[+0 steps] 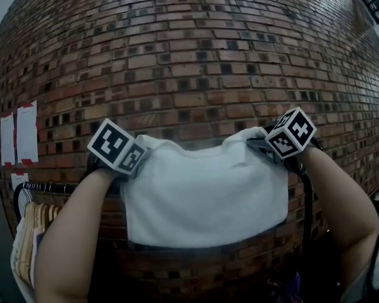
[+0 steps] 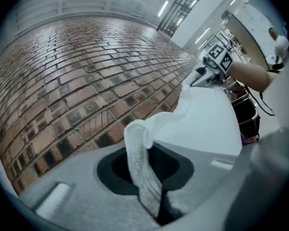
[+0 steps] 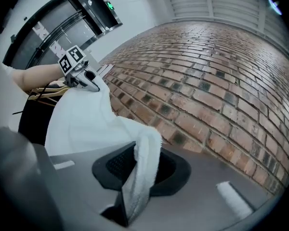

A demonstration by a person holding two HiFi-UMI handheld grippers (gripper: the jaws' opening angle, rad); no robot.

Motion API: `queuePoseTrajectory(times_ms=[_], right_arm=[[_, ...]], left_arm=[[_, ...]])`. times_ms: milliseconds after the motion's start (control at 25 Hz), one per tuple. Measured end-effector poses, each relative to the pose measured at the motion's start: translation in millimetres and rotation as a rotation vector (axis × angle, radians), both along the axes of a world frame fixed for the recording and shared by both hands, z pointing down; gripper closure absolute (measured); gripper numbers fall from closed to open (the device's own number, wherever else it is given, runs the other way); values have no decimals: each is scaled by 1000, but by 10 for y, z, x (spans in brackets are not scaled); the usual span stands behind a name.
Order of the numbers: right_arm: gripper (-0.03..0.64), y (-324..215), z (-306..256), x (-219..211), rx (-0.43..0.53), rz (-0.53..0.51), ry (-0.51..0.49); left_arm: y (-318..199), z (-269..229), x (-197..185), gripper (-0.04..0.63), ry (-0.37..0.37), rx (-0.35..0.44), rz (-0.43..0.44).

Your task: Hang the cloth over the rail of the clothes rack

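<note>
Person's forearms (image 1: 69,232) raised in foreground. Left hand-held gripper (image 1: 138,153) pinches white cloth (image 1: 205,194) at top left corner, right hand-held gripper (image 1: 265,145) at top right; cloth hangs spread between them, in air. Clothes rack rail (image 1: 47,187) low left, apart from cloth. Brick wall (image 1: 189,62) behind.

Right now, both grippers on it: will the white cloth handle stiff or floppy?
Probably floppy: the cloth drapes between left gripper and right gripper, crumpling at both jaws. Likely light: two corner pinches carry it. Fuzzy pile probably resists slipping.
</note>
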State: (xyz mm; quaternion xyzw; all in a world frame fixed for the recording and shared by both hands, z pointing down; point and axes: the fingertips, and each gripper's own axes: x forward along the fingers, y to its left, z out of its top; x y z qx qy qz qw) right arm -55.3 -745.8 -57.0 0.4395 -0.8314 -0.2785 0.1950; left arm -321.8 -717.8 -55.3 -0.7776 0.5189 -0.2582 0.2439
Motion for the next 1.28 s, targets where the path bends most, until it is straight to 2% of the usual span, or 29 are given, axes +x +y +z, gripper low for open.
queuePoseTrajectory(times_ms=[160, 320, 400, 480, 560, 600, 680, 920, 1160, 1280], right_arm=[[540, -69, 98, -5, -49, 28, 45], [532, -121, 220, -18, -116, 48, 86], [501, -163, 296, -8, -167, 60, 105], [461, -211, 367, 34, -216, 84, 136], [395, -278, 411, 106, -234, 127, 177], [382, -316, 411, 156, -230, 153, 190], [373, -358, 400, 242, -222, 182, 188], [383, -283, 270, 252, -150, 159, 106], [404, -102, 12, 282, -23, 147, 12], [418, 55, -163, 303, 37, 119, -52]], left_arm=[[-113, 207, 0, 537, -38, -128, -36], [-176, 315, -20, 513, -87, -193, -77], [-211, 372, -51, 491, -97, -240, -91], [-251, 465, -106, 441, -139, -308, -116], [-292, 563, -185, 383, -193, -370, -149], [-306, 579, -208, 379, -207, -383, -157], [-321, 539, -200, 373, -205, -367, -158], [-290, 355, -166, 374, -189, -246, -151], [-156, 230, -129, 376, -128, -158, -125], [-6, 94, -90, 376, -62, -100, -98]])
